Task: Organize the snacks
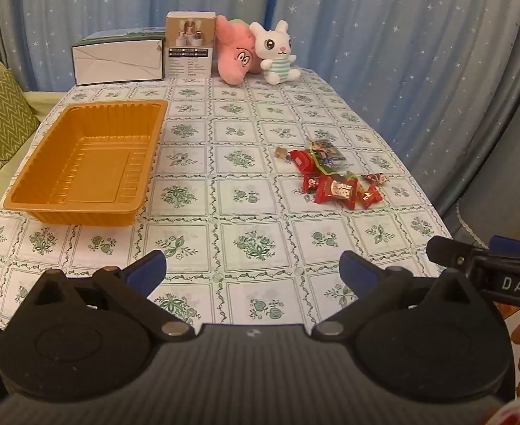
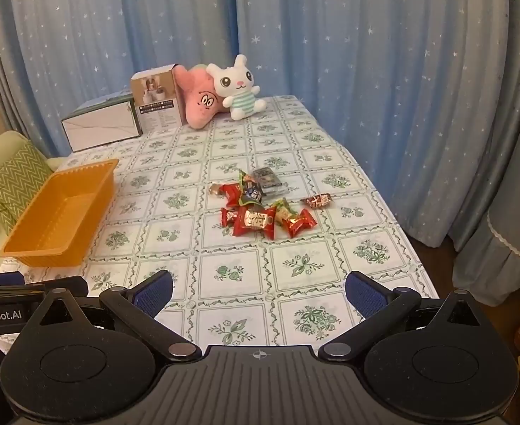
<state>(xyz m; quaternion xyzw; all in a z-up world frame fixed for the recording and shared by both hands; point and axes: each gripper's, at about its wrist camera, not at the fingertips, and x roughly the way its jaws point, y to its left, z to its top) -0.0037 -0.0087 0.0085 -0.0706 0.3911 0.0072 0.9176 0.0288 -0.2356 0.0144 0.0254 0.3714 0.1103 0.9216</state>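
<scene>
My left hand-held gripper (image 1: 253,269) and right hand-held gripper (image 2: 259,290) both hang above the bench (image 1: 196,233), jaws wide apart and empty. The snacks (image 2: 260,205) lie heaped right of the orange tray (image 1: 83,163), well apart from it.

We see an orange tray (image 1: 86,163), mostly red sweets (image 2: 260,209), a green-flowered checked cloth (image 1: 224,191), star-speckled blue curtains (image 2: 366,53), a pink plush (image 1: 233,53).

One orange tray (image 1: 83,163), two plush toys (image 1: 256,53), two boxes (image 1: 118,60) and a heap of roughly ten wrapped snacks (image 2: 260,205) sit on a table.
</scene>
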